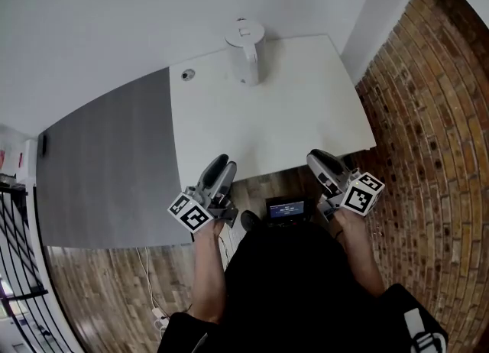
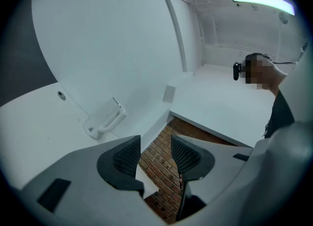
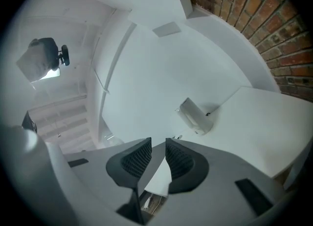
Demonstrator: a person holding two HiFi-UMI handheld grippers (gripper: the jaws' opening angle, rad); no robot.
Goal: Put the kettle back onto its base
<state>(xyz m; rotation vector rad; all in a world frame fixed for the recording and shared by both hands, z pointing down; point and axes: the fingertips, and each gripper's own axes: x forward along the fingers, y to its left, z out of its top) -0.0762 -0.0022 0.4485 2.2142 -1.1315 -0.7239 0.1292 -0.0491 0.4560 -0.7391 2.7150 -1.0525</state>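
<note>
A white kettle [image 1: 246, 52] stands upright at the far edge of the white table [image 1: 290, 122], against the wall. It also shows small in the left gripper view as the kettle [image 2: 104, 122] and in the right gripper view as the kettle [image 3: 194, 116]. I cannot tell whether a base lies under it. My left gripper [image 1: 223, 166] hangs over the table's near edge, far from the kettle, with its jaws open and empty [image 2: 155, 144]. My right gripper [image 1: 317, 159] is level with it at the right; its jaws [image 3: 158, 144] stand a narrow gap apart with nothing between them.
A small round fitting [image 1: 188, 75] sits in the table's far left corner. A grey surface [image 1: 107, 160] adjoins the table on the left, and a brick wall [image 1: 428, 114] runs along the right. A black rail [image 1: 15, 252] and a power strip [image 1: 159, 315] lie at lower left.
</note>
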